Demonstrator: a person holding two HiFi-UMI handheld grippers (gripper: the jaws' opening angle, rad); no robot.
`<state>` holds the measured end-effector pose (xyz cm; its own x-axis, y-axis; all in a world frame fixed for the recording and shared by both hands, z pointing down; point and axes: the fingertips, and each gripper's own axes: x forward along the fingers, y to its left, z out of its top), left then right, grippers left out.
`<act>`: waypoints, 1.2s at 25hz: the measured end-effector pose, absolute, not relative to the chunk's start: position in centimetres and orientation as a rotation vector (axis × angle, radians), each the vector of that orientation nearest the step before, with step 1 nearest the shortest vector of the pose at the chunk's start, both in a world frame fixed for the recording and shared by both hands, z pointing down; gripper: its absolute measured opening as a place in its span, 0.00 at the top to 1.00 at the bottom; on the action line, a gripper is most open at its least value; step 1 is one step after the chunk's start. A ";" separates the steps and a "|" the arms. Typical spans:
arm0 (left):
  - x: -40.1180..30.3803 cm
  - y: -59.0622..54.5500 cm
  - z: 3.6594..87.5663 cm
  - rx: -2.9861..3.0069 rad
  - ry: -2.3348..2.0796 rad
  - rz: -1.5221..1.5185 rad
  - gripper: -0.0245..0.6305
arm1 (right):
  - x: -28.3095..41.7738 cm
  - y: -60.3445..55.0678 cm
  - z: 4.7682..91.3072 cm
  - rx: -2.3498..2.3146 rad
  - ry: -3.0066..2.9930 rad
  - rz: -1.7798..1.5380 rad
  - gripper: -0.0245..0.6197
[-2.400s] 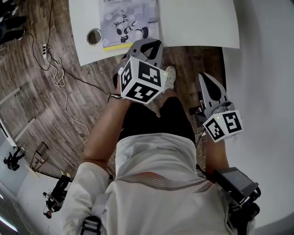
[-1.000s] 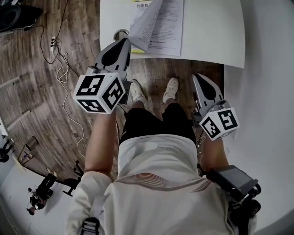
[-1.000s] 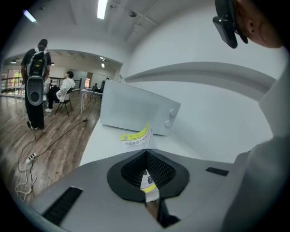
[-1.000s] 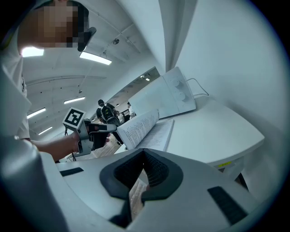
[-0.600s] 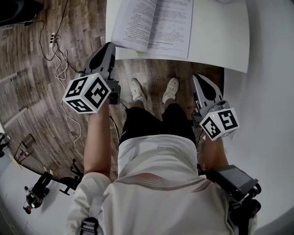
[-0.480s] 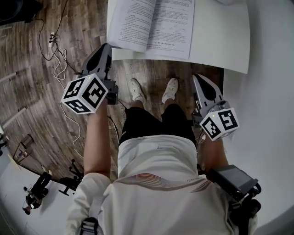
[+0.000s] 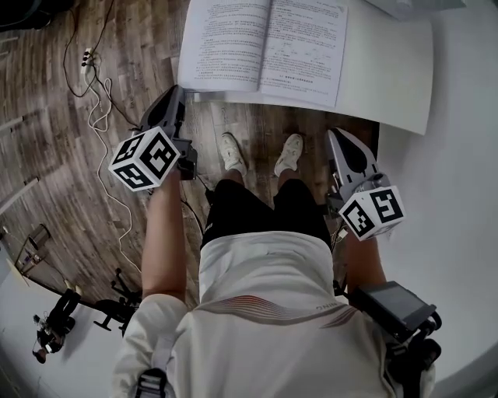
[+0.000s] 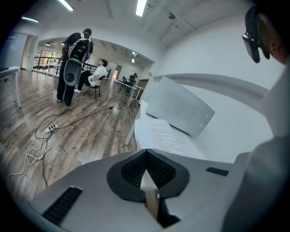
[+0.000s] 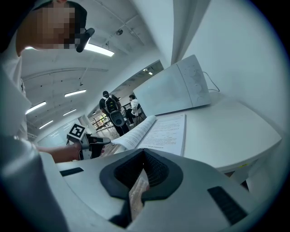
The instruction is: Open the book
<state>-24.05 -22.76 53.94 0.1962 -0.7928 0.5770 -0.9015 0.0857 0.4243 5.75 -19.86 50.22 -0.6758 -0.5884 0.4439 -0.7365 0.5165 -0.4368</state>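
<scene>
The white table point(image 7: 389, 78) stands in front of both grippers. On it the book point(image 7: 264, 47) lies open, ahead and to the right of the left gripper point(image 7: 174, 93), ahead and to the left of the right gripper point(image 7: 339, 136). Both grippers have their jaws closed together and hold nothing.

Light: bright, even, from ceiling strips point(image 8: 142, 7).
Glare: table point(image 7: 385, 70) nearly washed out in head view; book point(image 7: 264, 43) print still crisp.
Shadows: soft, faint on floor point(image 7: 54, 101).
Distortion: strong fisheye; gripper views dark at corners.
Focus: distance sharp, nearest foreground soft.
</scene>
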 end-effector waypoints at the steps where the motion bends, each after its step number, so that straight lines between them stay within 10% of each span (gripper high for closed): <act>1: -24.1 -22.6 54.5 1.714 -1.604 0.196 0.95 | 5.5 -19.8 50.3 1.120 -2.512 0.896 0.96; 30: -26.8 -20.6 53.8 1.755 -1.677 0.201 0.85 | 3.4 -20.8 48.0 1.138 -2.539 0.855 0.96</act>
<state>-26.80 -20.56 53.78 0.1532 -0.8198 0.5517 -0.9271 0.0740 0.3675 3.39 -20.79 48.00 -0.6720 -0.6058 0.4258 -0.7400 0.5283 -0.4162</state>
